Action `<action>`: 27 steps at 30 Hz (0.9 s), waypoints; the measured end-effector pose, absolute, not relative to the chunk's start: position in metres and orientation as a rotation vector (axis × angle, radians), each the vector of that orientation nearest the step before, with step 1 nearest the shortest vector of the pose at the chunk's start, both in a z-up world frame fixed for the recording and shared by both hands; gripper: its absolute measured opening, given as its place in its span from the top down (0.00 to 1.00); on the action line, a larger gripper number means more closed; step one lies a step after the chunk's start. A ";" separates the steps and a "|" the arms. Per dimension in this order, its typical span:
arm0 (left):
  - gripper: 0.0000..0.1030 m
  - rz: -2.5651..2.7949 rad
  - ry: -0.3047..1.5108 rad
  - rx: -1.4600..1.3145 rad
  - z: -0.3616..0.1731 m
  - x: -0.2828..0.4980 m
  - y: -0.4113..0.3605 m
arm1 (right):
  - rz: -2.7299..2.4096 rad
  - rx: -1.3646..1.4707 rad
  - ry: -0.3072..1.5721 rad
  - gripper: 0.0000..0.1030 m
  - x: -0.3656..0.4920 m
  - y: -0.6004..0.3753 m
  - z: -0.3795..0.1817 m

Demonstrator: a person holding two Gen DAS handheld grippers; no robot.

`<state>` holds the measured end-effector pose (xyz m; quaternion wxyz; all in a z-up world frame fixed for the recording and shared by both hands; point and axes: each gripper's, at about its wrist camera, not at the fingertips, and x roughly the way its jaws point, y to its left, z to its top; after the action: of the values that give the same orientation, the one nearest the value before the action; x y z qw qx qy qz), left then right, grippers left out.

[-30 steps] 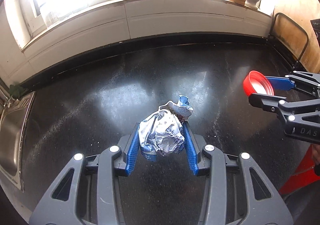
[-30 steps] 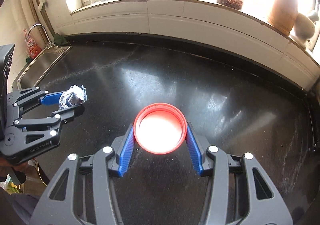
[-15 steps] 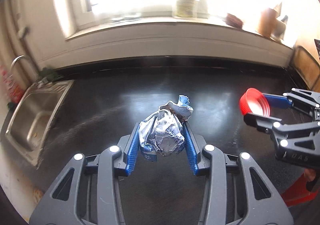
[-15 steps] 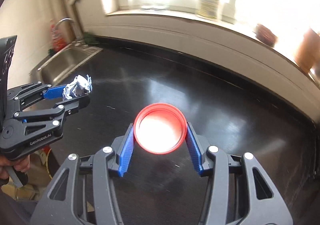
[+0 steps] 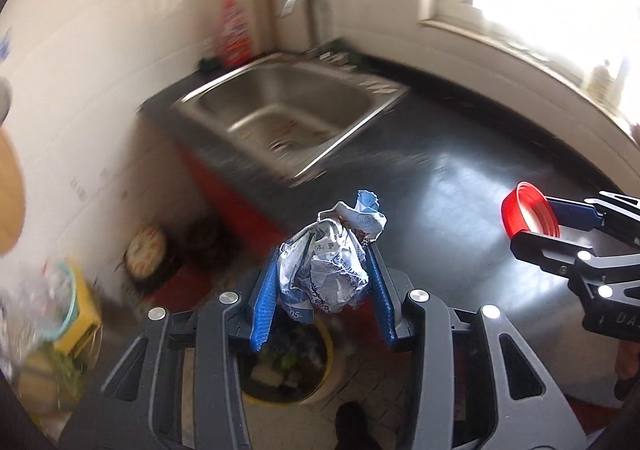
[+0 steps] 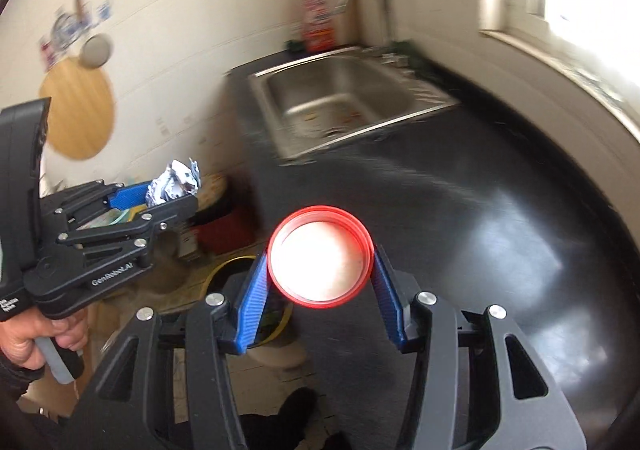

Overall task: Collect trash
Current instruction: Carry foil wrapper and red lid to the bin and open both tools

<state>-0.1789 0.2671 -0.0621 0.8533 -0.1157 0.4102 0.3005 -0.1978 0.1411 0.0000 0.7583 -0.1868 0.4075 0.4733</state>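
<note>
My left gripper is shut on a crumpled white and blue wrapper and holds it in the air past the counter's edge, over a yellow-rimmed trash bin on the floor. The wrapper and left gripper also show at the left of the right wrist view. My right gripper is shut on a red plastic lid and holds it near the counter's edge. The bin's rim shows just below and left of it. The lid also shows at the right of the left wrist view.
A steel sink is set in the black counter, with a tap and a red bottle behind it. Containers and clutter stand on the floor by the wall. A round wooden board hangs on the wall.
Both grippers have swung left, away from the window toward the sink end and the floor. The bin has come into view below. Each still holds its item.
</note>
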 end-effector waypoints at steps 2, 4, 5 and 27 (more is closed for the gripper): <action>0.60 0.685 0.879 -0.288 -0.075 -0.206 0.284 | 1.095 -0.438 0.923 0.52 -0.218 0.170 -0.019; 0.60 0.728 0.893 -0.340 -0.093 -0.232 0.299 | 1.145 -0.470 0.962 0.52 -0.236 0.192 -0.040; 0.60 0.748 0.901 -0.358 -0.104 -0.245 0.306 | 1.164 -0.484 0.982 0.52 -0.245 0.202 -0.051; 0.60 0.696 0.989 -0.594 -0.285 -0.287 0.371 | 1.155 -0.665 1.212 0.52 -0.261 0.326 -0.222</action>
<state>-0.2873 0.3705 -0.2850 0.7815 -0.2753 0.4579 0.3223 -0.2606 0.3265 -0.2217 0.6211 -0.2893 0.5273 0.5025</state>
